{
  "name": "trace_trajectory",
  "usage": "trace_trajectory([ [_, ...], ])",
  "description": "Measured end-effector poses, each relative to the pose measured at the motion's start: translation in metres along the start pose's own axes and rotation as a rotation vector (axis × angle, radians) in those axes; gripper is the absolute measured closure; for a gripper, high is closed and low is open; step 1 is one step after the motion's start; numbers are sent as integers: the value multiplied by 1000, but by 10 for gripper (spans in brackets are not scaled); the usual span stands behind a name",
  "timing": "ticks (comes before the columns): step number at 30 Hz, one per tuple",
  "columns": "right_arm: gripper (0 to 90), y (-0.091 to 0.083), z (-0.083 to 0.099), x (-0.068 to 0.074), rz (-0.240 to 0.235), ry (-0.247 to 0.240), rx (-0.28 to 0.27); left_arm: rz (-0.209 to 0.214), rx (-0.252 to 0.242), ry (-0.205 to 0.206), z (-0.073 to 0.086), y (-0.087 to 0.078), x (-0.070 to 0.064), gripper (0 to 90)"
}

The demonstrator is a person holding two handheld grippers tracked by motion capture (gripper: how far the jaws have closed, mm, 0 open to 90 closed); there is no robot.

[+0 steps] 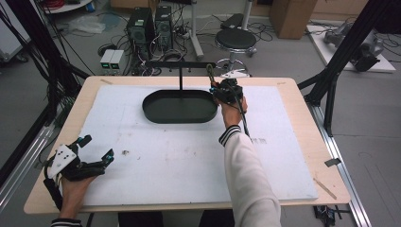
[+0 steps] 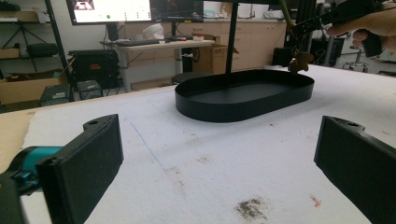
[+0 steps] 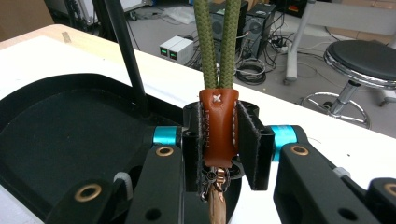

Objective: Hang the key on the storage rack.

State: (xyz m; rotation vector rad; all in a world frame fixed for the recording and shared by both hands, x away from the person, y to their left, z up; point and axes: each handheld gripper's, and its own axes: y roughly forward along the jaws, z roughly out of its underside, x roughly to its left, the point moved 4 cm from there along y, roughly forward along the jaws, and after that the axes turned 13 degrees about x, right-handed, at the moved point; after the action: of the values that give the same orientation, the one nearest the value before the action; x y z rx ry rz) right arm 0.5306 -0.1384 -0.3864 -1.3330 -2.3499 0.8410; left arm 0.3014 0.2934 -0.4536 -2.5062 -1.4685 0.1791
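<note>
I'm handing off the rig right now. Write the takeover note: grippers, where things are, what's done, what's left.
Right gripper: shut on the brown leather tab of the keychain, green cord loop pointing up, held near the right end of the black tray, beside the stand.
Left gripper: open, holding nothing, at the near left of the white mat.
Done: keychain picked up and carried to the stand.
Left: probably hang the cord loop on the stand's top bar, then release; whether the loop is already over the bar cannot be told.

Olive-green cord point(image 3: 217, 42) w/ brown leather tab point(image 3: 218, 126); black tray point(image 1: 179, 106); white mat point(image 1: 189, 156).
</note>
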Motion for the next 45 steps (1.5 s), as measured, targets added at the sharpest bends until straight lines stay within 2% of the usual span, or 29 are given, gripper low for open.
trace_trajectory([
  [2, 674, 1, 0, -1, -20, 14, -3, 0, 0, 0, 0, 0, 0, 17],
  [3, 547, 2, 1, -1, -23, 24, -4, 0, 0, 1, 0, 0, 0, 17],
  [4, 370, 3, 1, 0, -21, 32, -15, -1, -2, 1, 0, 0, 0, 17],
  [7, 70, 5, 3, 0, -39, 48, 1, 0, -5, 0, 0, 0, 0, 17],
  [8, 4, 4, 4, 0, -32, 52, 9, -1, -8, -1, 0, 0, 0, 17],
  [10, 3, -1, 4, 0, -53, 42, 8, -2, -10, 1, 0, -1, 0, 17],
  [12, 3, -12, 4, 2, -85, 32, -28, -3, -9, -1, 0, -1, 0, 17],
  [16, 3, -38, 7, 1, -117, -10, -90, -2, -8, 5, 0, -1, 0, 17],
  [19, 3, -62, 16, -6, -141, -30, -135, -3, -12, 4, 0, -1, -1, 17],
  [22, 3, -87, 33, -16, -166, -41, -179, -6, -10, 5, 0, -1, 0, 17],
  [27, 3, -126, 71, -36, -182, -72, -215, -10, -5, 3, 0, -1, -1, 17],
  [29, 4, -139, 86, -42, -186, -81, -211, -12, -6, 4, 0, -1, -1, 17],
  [32, 4, -155, 109, -47, -190, -92, -240, -12, -5, 3, 0, -1, -1, 17],
  [36, 3, -163, 140, -50, -182, -88, -283, -16, -7, 5, 0, -1, -1, 17],
  [39, 4, -163, 164, -52, -147, -54, -339, -18, -7, 5, 0, -1, -1, 17],
  [41, 3, -161, 176, -52, -142, -30, -368, -16, -7, 2, 0, -1, 0, 17],
  [42, 3, -159, 180, -51, -136, -22, -362, -16, -7, 1, 0, -1, 0, 17],
  [45, 3, -154, 189, -49, -122, -22, -374, -19, -7, 4, 0, -1, 0, 17],
])
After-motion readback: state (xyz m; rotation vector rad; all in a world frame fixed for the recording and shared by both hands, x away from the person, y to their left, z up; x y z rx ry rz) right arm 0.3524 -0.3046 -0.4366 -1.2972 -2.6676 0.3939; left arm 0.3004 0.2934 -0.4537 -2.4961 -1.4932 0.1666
